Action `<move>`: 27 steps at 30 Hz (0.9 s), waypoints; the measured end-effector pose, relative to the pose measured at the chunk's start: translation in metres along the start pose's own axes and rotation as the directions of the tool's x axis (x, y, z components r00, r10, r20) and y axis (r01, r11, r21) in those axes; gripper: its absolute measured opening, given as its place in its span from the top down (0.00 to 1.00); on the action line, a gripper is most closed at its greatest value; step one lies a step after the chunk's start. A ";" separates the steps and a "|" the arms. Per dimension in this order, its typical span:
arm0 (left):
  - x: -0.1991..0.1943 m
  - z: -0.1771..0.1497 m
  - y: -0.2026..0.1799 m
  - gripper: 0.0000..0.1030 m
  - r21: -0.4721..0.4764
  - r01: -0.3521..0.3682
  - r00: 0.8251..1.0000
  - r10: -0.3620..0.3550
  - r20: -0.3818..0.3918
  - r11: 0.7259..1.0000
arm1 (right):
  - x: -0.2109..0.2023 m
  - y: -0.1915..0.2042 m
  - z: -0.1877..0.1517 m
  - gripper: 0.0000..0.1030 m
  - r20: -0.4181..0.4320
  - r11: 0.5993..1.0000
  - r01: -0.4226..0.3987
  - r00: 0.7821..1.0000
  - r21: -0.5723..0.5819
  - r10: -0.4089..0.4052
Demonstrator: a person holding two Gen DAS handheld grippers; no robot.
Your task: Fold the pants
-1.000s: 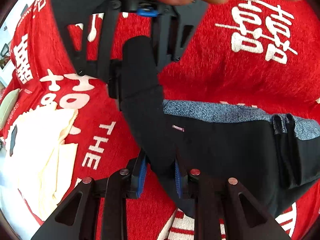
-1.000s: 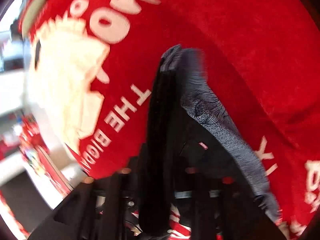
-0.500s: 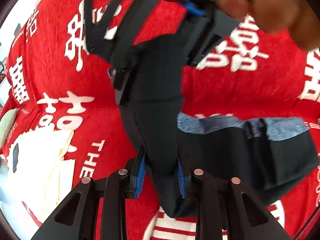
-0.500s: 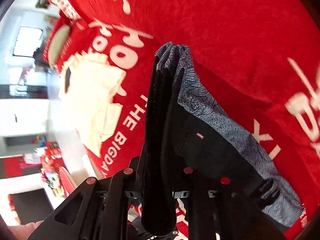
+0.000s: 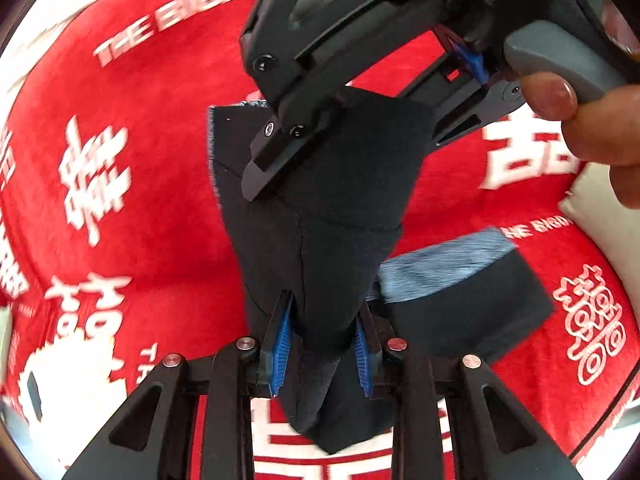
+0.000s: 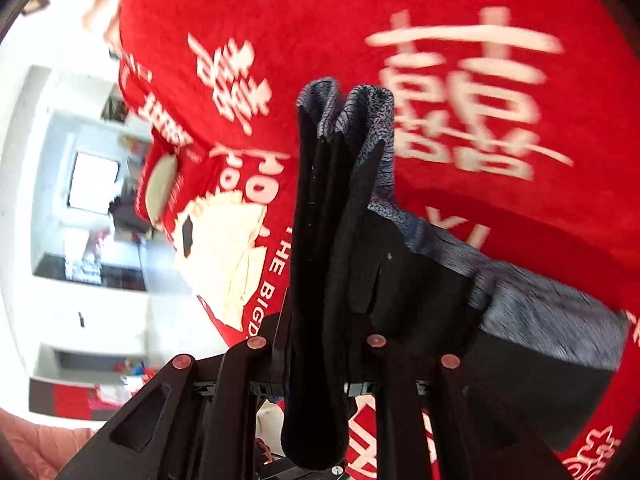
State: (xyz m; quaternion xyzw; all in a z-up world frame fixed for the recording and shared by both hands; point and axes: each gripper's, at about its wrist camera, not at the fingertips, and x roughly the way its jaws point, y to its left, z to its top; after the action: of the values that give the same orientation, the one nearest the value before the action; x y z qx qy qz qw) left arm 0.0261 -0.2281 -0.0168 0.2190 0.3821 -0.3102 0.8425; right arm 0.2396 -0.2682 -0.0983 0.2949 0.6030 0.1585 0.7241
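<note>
Hanging in the air between the two grippers, the pants [image 5: 320, 240] are black with a gray band at the waist. They are held up above a red blanket [image 5: 160, 220] with big white letters on it.

The left gripper [image 5: 322, 344] has its blue-padded fingers [image 5: 280, 344] clenched on a thick fold of black cloth near the bottom of its view. The right gripper [image 5: 288, 152] comes in from the top of that view and bites the far end of the same fold, with the person's hand [image 5: 580, 120] on its handle. So the held strip runs long from one gripper to the other — near to far in the left view.

In the right view, the right gripper [image 6: 316, 360] is shut tight on a bunched black roll that points up and away, and the gray band [image 6: 360, 120] sticks out at the far tip. The rest of the pants sags off to the right, down toward the blanket.

A cream cloth [image 6: 232, 248] lies on the blanket to the left, well apart from the pants. The blanket's left edge shows there too — past it is a bright room. Red blanket lies bare all around the pants.
</note>
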 end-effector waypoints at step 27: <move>0.071 -0.044 -0.215 0.68 0.465 0.108 0.978 -0.010 -0.208 0.879 | -0.038 -0.265 -0.161 0.80 0.249 0.871 -0.170 0.967 0.460 0.058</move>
State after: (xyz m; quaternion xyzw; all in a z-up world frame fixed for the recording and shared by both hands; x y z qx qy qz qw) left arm -0.1082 -0.3799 -0.1270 0.4363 0.3839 -0.3960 0.7109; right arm 0.0419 -0.4579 -0.2490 0.5157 0.5180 0.0128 0.6824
